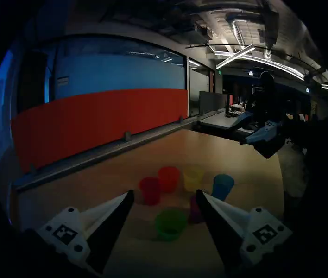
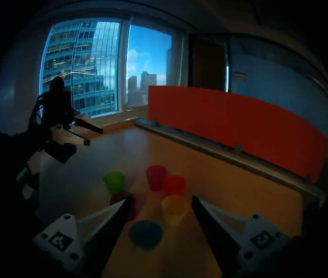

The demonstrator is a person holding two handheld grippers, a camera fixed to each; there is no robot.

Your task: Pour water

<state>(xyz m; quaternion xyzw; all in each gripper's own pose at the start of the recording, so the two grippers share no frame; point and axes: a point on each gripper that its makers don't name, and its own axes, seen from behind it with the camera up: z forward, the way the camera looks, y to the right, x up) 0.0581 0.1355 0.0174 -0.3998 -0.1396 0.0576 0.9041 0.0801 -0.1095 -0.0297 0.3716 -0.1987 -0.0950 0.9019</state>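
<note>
Several small plastic cups stand grouped on the wooden table (image 1: 238, 162). In the left gripper view I see a red cup (image 1: 150, 190), an orange cup (image 1: 168, 178), a yellow cup (image 1: 193, 177), a blue cup (image 1: 223, 185), a green cup (image 1: 170, 224) and a purple cup (image 1: 193, 209) half hidden by a finger. My left gripper (image 1: 164, 194) is open above the green cup, holding nothing. My right gripper (image 2: 161, 199) is open too, over the blue cup (image 2: 146, 234) and yellow cup (image 2: 174, 208). I cannot tell whether any cup holds water.
A red partition (image 1: 99, 118) runs along the table's far edge on a metal rail. Large windows (image 2: 85, 69) lie beyond the table's end. The right gripper (image 1: 266, 136) hovers across the table; the left gripper (image 2: 69, 136) appears in the right gripper view, with a person's dark shape behind it.
</note>
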